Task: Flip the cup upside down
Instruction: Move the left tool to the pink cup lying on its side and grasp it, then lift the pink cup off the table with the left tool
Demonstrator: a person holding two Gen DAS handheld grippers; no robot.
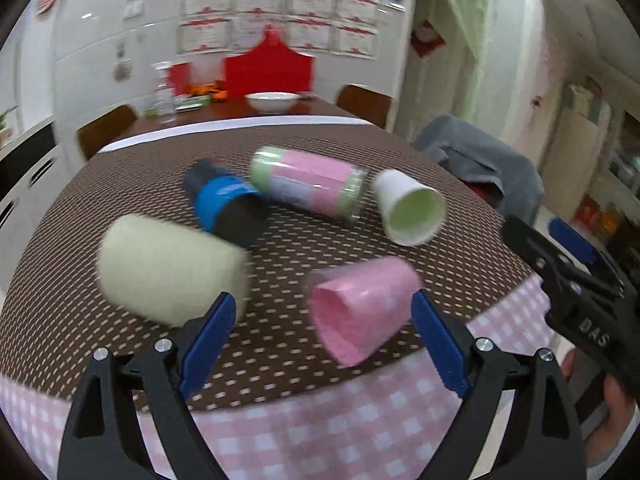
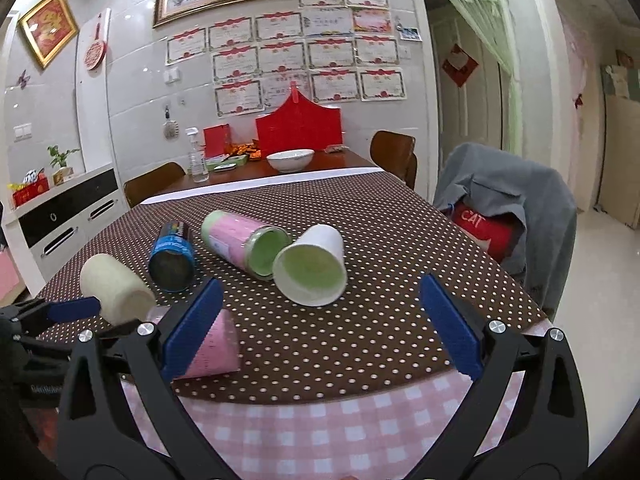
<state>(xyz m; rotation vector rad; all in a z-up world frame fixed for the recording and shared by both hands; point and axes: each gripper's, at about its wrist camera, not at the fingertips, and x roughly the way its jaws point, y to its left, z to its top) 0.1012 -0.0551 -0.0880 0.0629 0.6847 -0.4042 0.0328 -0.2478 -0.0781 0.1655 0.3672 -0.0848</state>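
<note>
Pink cup (image 1: 362,308) lies on its side near the bench's (image 1: 280,360) front edge, mouth toward the left hand-held gripper (image 1: 322,344), which gapes wide, empty, nearest. Right hand-held gripper (image 2: 322,320) is wide too, the cup off by its left finger.

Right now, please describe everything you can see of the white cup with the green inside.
The white cup lies on its side on the brown dotted tablecloth. It tapers, looks like paper or foam, is white outside and pale green inside, and appears empty. Its wide mouth faces the cameras and its narrow base points away. Its rim sits against the mouth of the pink and green jar; contact is likely. No gripper touches it.
</note>
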